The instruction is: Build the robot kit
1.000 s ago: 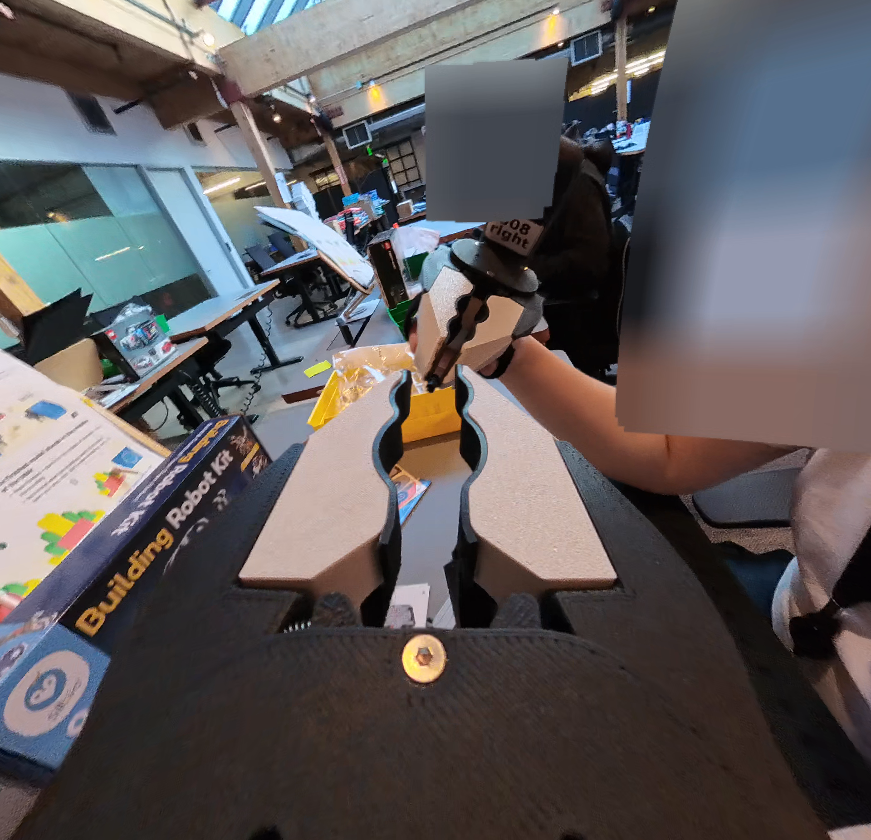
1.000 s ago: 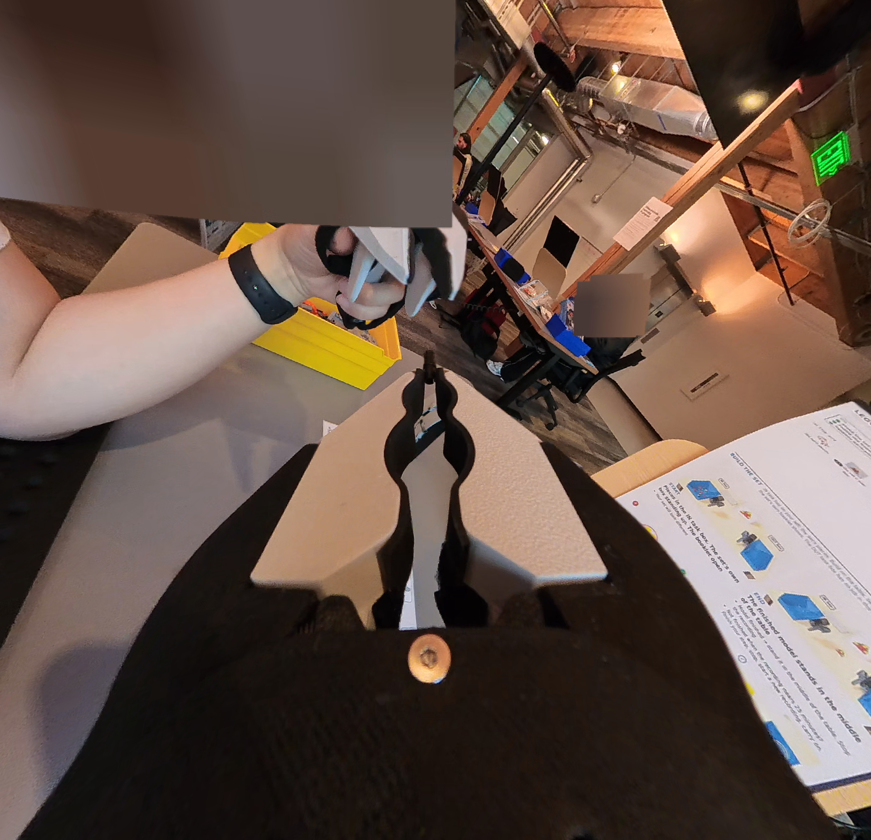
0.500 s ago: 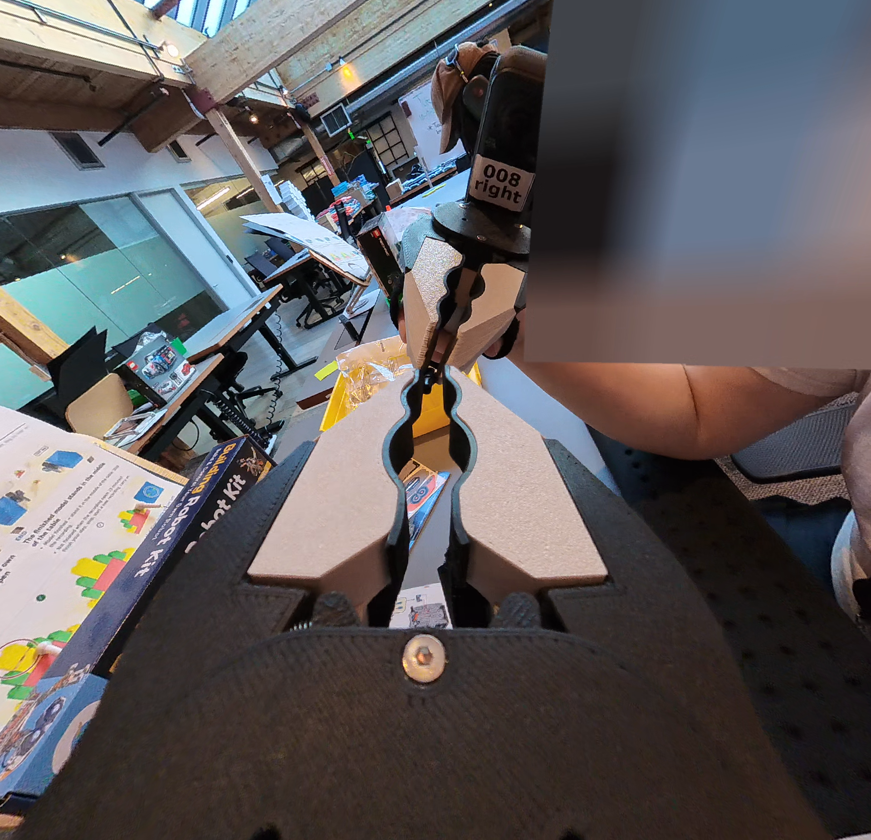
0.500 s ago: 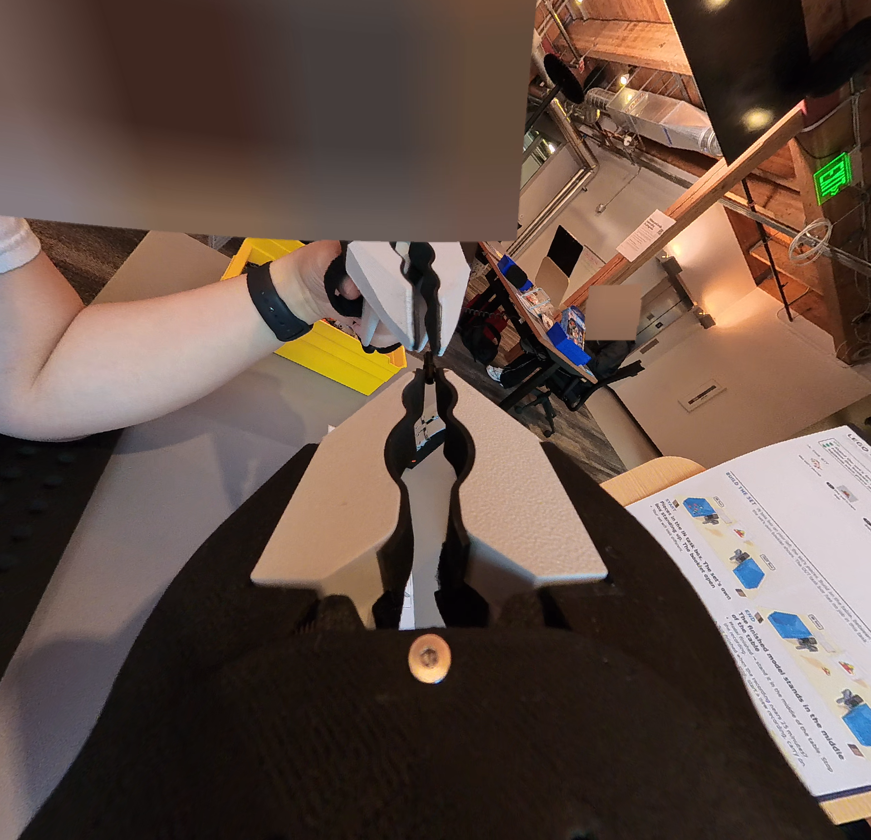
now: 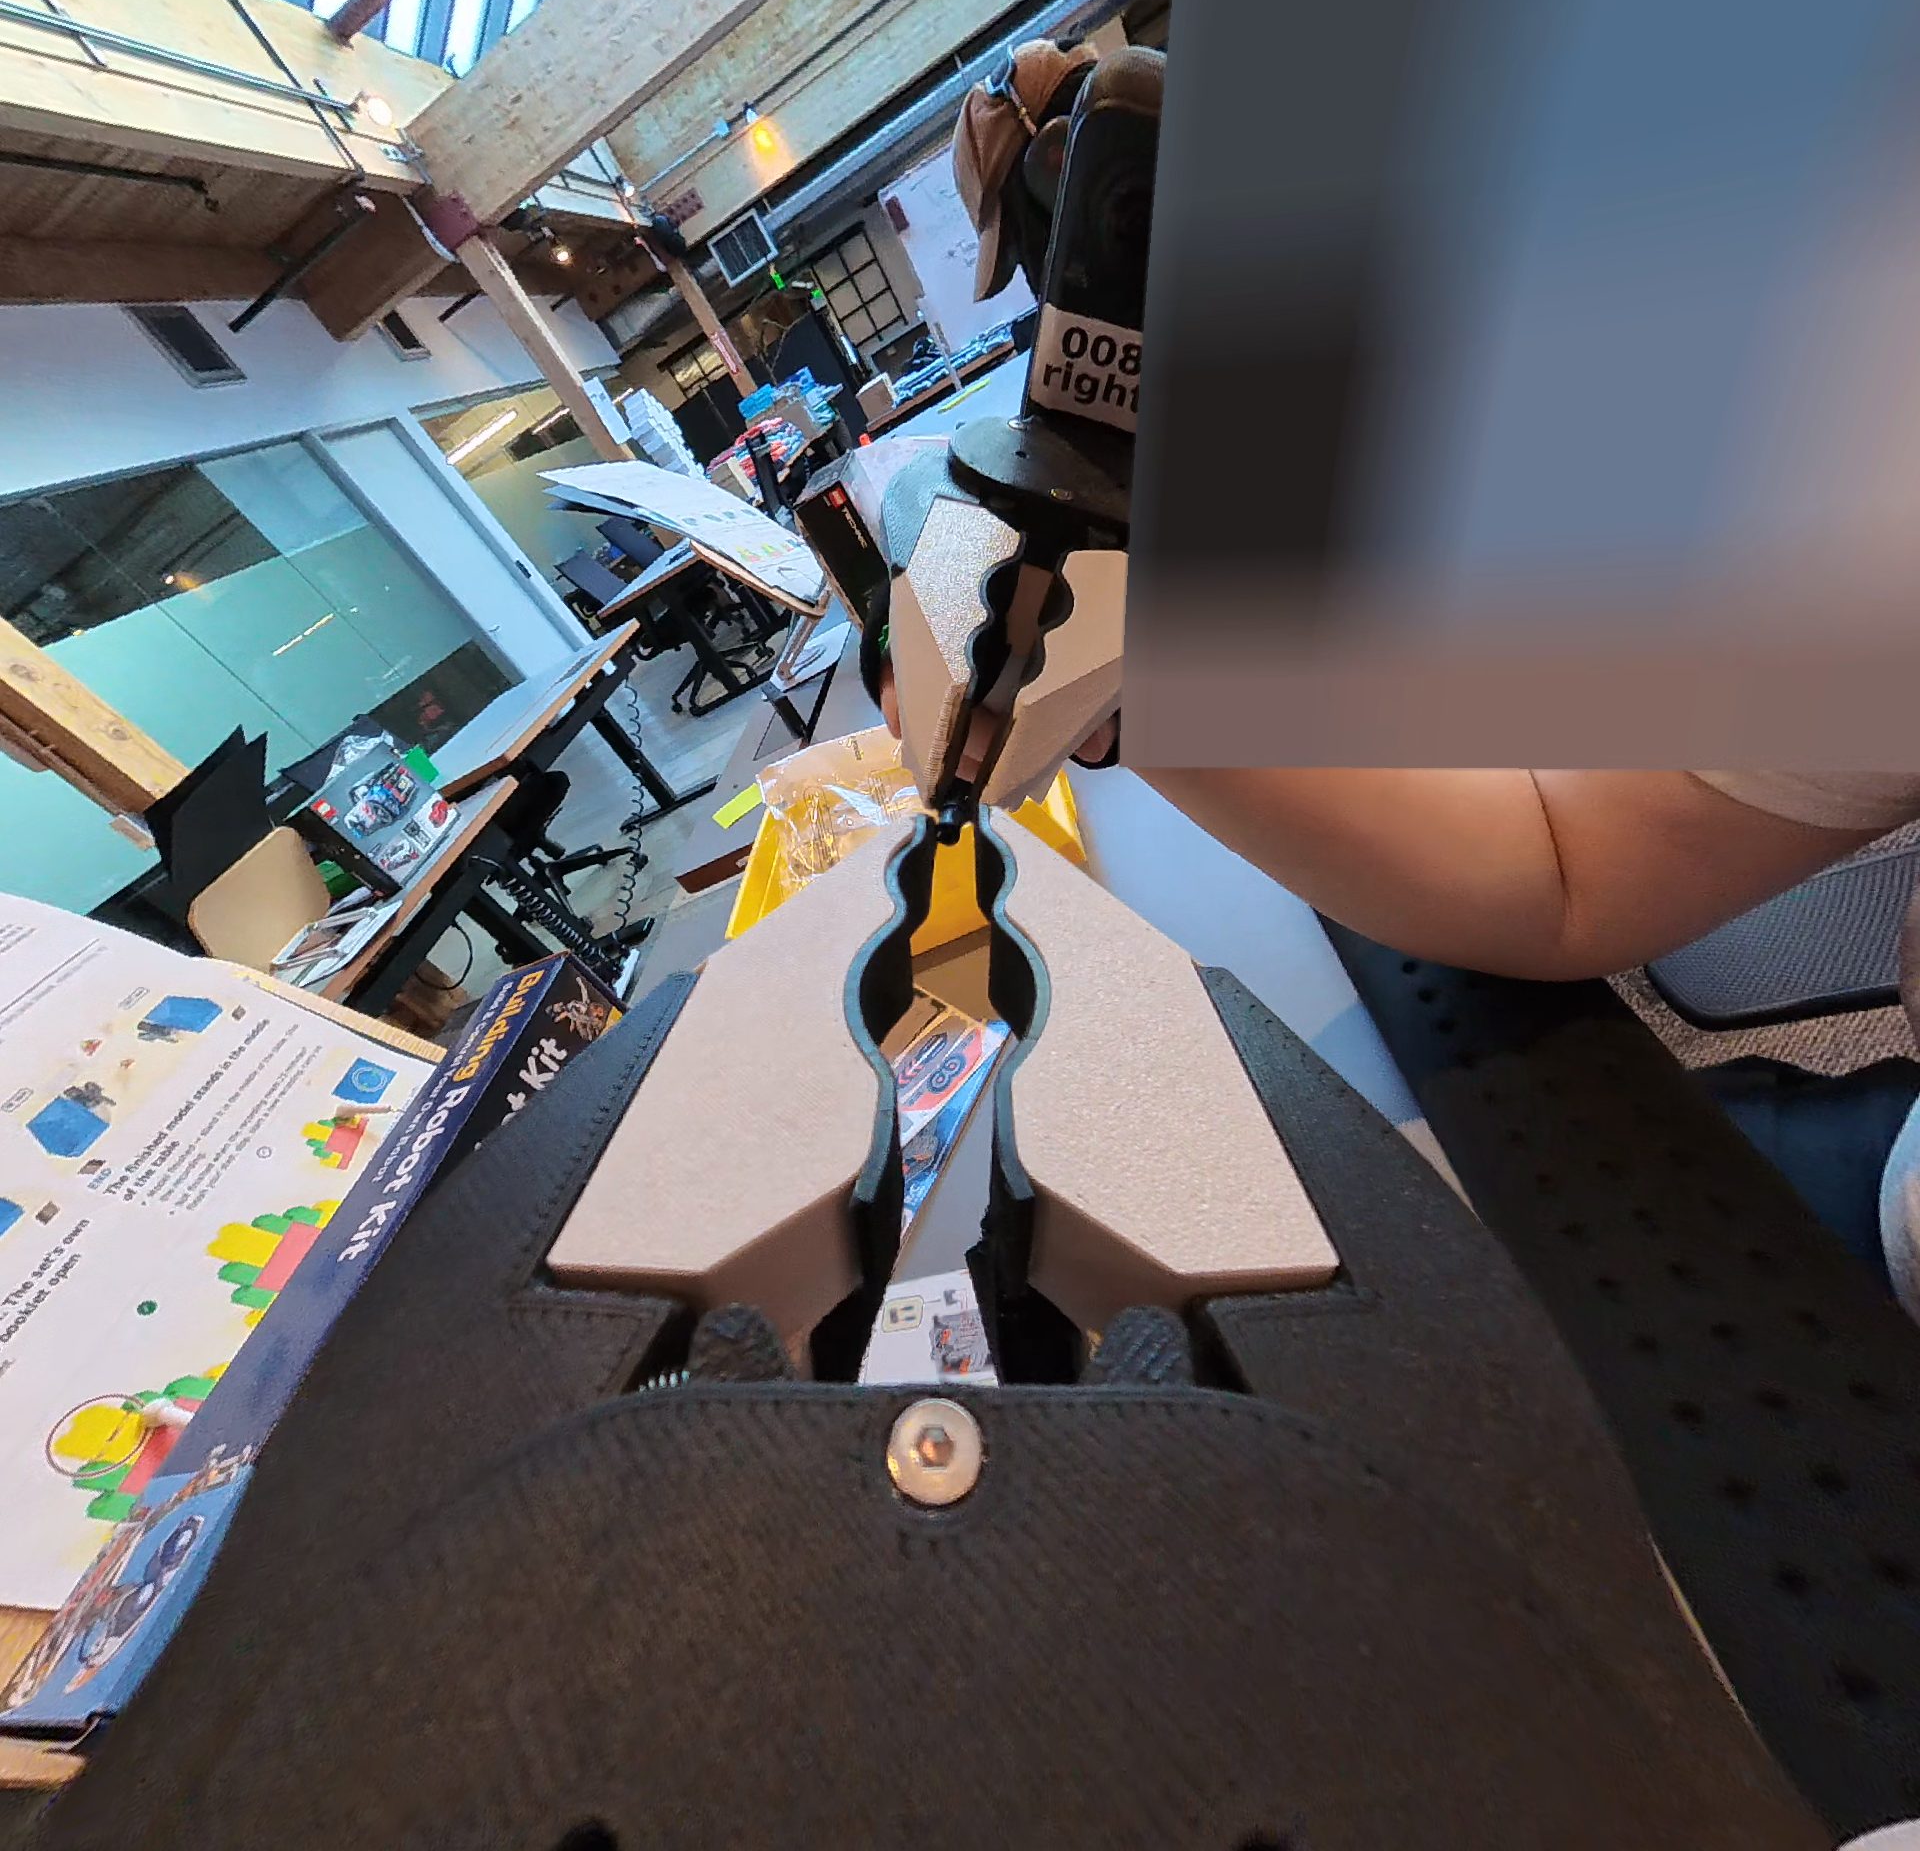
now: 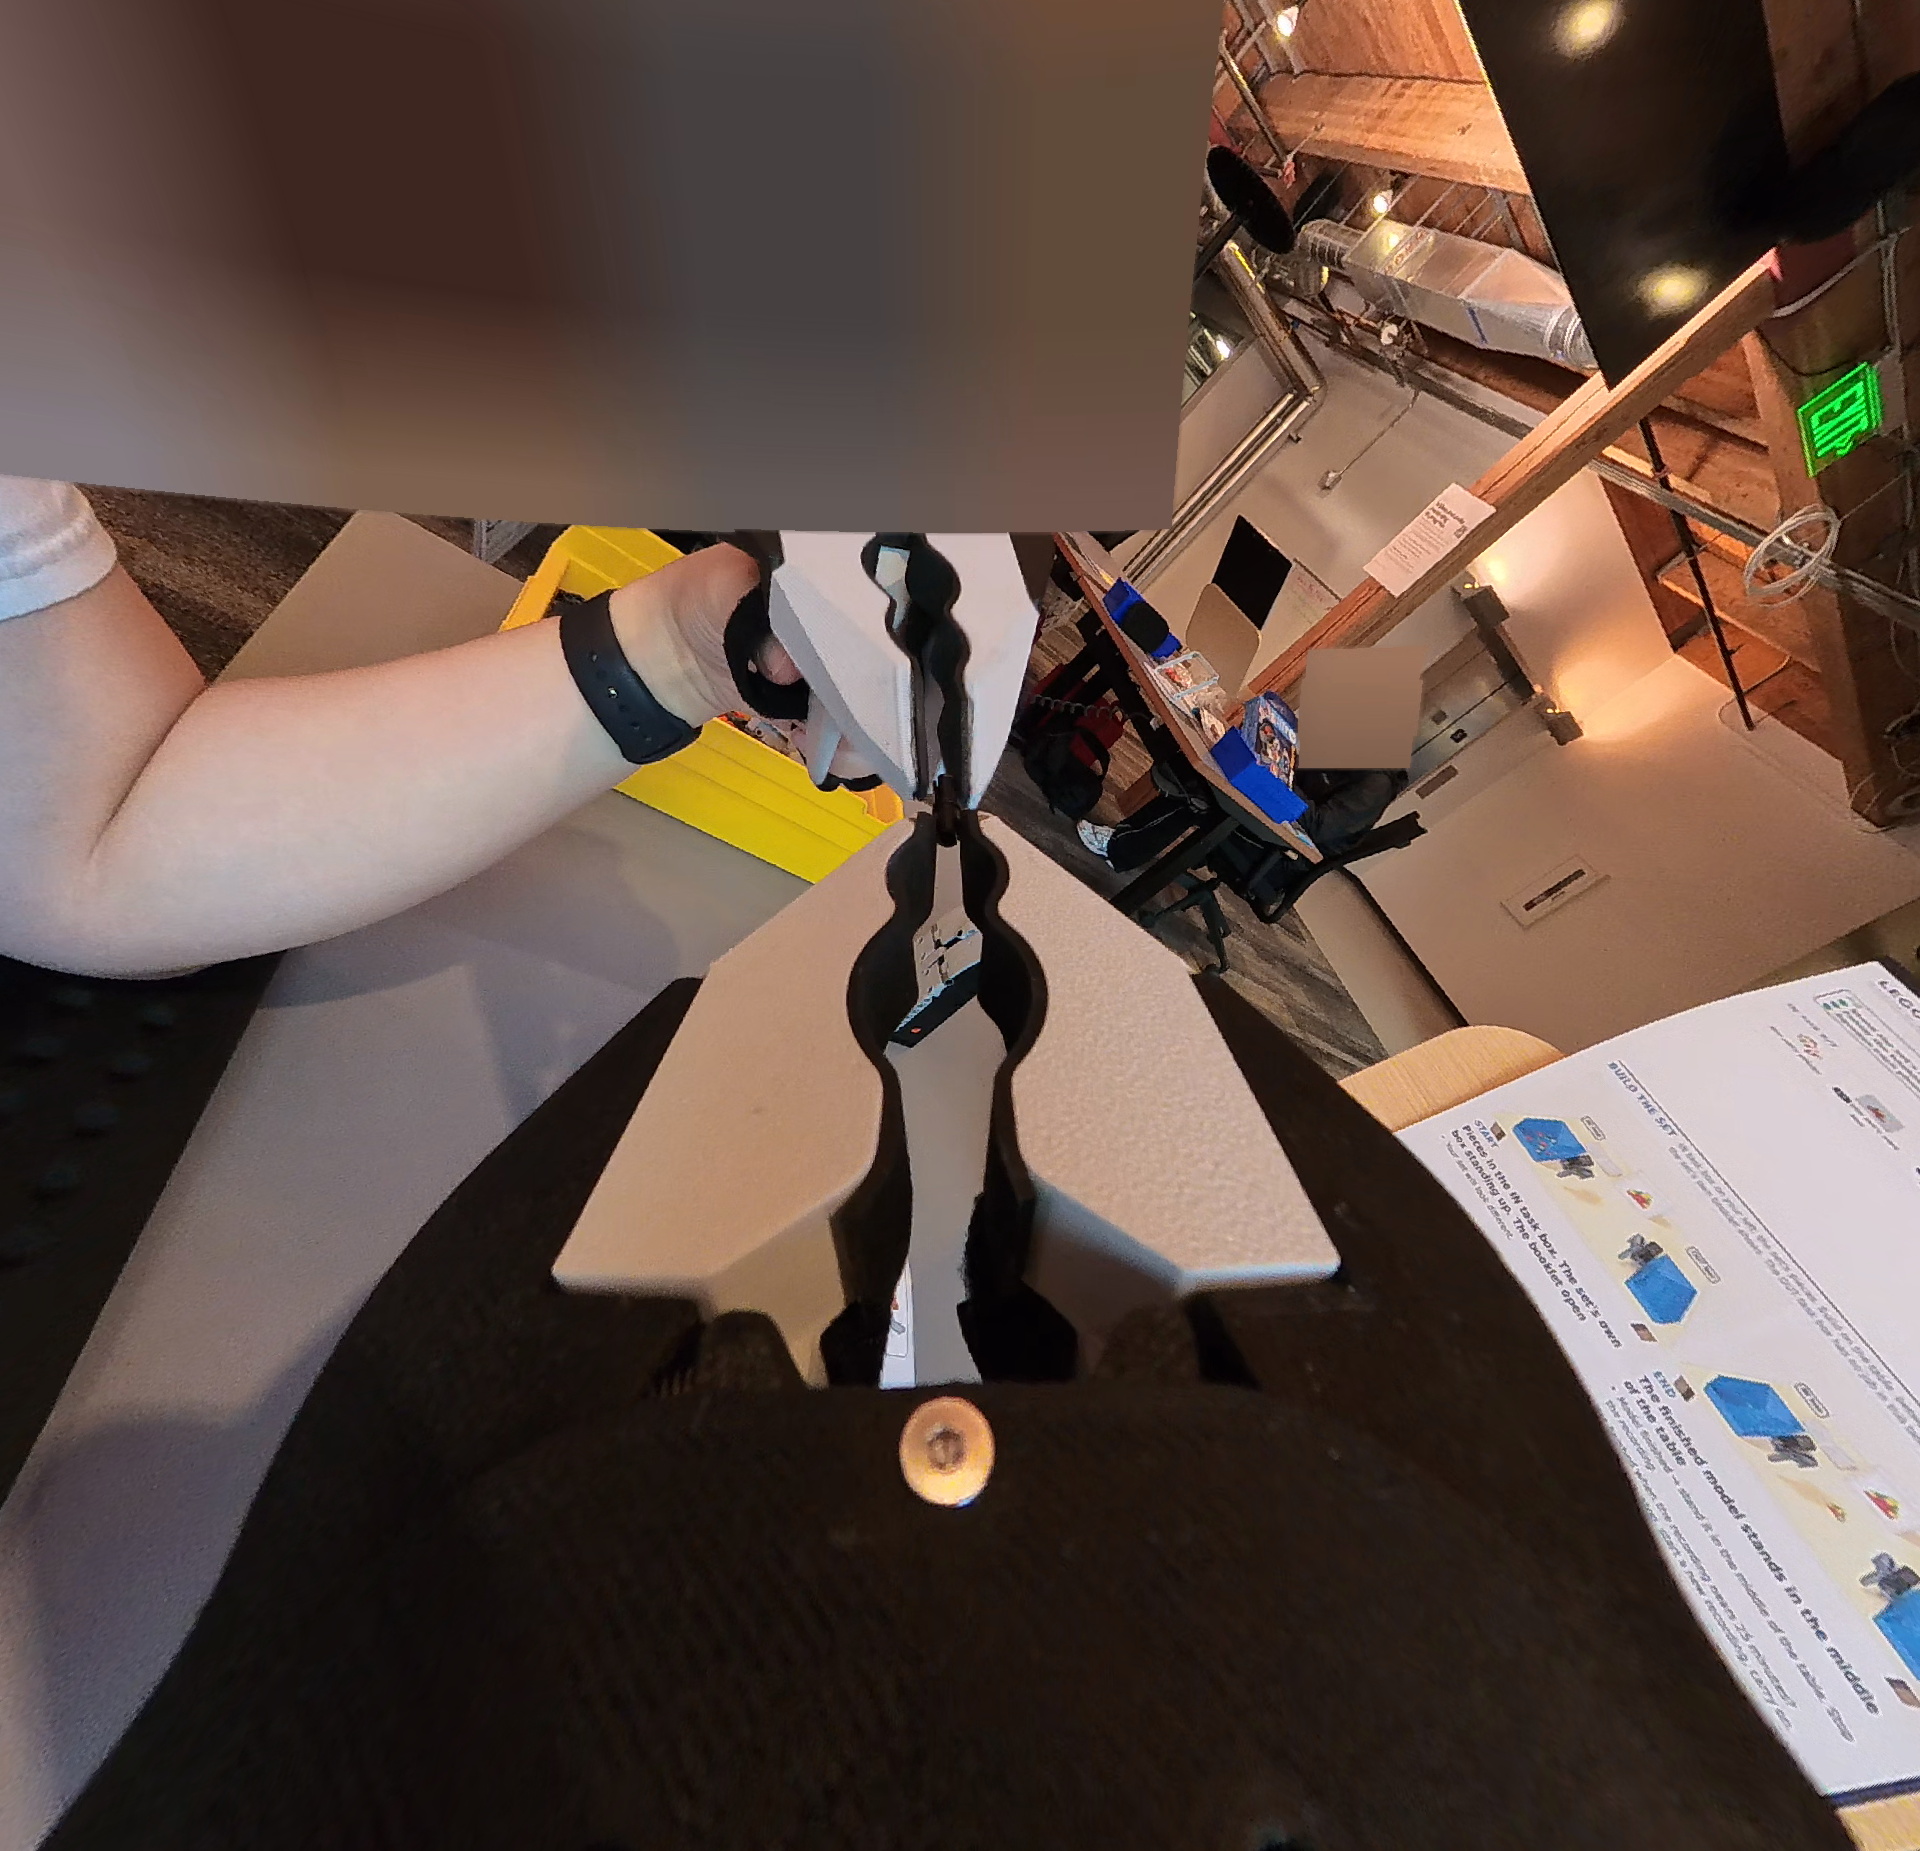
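My left gripper (image 5: 948, 827) and my right gripper (image 6: 945, 827) meet tip to tip above the grey table (image 6: 364, 1074). A small black piece (image 5: 948, 820) sits pinched where the tips meet; it also shows in the right wrist view (image 6: 945, 804). Both pairs of jaws are closed on it. The right gripper (image 5: 971, 762) points down at me in the left wrist view, and the left gripper (image 6: 940, 762) does the same in the right wrist view. A person's forearm with a black wristband (image 6: 623, 679) holds the left gripper. The piece's shape is too small to tell.
A yellow bin (image 5: 758, 897) with clear bags stands behind the tips, also in the right wrist view (image 6: 727, 793). A dark blue kit box (image 5: 416, 1178) and a printed instruction sheet (image 5: 125, 1178) (image 6: 1714, 1282) lie beside. A booklet (image 5: 940, 1074) lies below. A black mat (image 5: 1662, 1282) borders the table.
My left gripper's jaws were open and have closed onto the small black piece held by the right gripper. Both grippers have come closer, tip to tip.
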The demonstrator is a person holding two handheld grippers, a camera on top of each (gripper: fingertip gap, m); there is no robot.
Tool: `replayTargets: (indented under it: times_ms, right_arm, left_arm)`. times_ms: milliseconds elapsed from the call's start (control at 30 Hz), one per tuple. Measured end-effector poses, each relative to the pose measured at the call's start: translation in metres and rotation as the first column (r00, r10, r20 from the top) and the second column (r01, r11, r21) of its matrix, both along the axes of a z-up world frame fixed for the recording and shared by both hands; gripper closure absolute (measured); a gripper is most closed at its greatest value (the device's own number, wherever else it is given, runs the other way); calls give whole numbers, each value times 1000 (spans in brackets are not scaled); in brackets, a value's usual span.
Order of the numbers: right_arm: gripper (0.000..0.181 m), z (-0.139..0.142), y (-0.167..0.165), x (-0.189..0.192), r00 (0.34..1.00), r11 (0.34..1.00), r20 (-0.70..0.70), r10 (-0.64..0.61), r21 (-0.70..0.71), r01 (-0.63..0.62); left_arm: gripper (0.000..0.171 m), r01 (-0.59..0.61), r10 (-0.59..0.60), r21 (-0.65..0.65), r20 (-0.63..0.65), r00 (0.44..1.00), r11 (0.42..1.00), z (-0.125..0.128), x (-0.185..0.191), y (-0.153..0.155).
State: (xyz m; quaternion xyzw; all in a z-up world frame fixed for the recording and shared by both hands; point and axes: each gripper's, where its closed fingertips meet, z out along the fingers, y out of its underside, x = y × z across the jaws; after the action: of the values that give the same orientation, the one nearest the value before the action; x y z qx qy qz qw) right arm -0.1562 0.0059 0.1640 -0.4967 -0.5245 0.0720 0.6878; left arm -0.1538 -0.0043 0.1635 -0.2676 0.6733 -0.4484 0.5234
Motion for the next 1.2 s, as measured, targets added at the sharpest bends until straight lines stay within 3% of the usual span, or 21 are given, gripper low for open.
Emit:
replayTargets:
  times_ms: [933,1033,1100,1133,1200]
  right_arm:
    - [177,1,-3,-6,998,998,-18,58,-3,-58]
    - [159,2,-4,0,993,992,-81,88,-78,-94]
    - [159,-15,2,18,985,947,-142,97,-292,-136]
    - [159,-41,11,31,989,875,-133,66,-469,-121]
    - [158,-120,38,63,999,653,10,-52,-757,42]
  left_arm:
    - [170,13,-12,23,-7,1000,1000,-2,-4,-2]
    - [170,-15,17,41,-25,1000,999,-4,-8,0]
    - [170,-43,44,37,-22,999,998,-5,-13,8]
    - [170,-53,53,23,-18,998,998,-4,-16,12]
    - [170,-67,67,-4,-6,998,998,-2,-21,20]
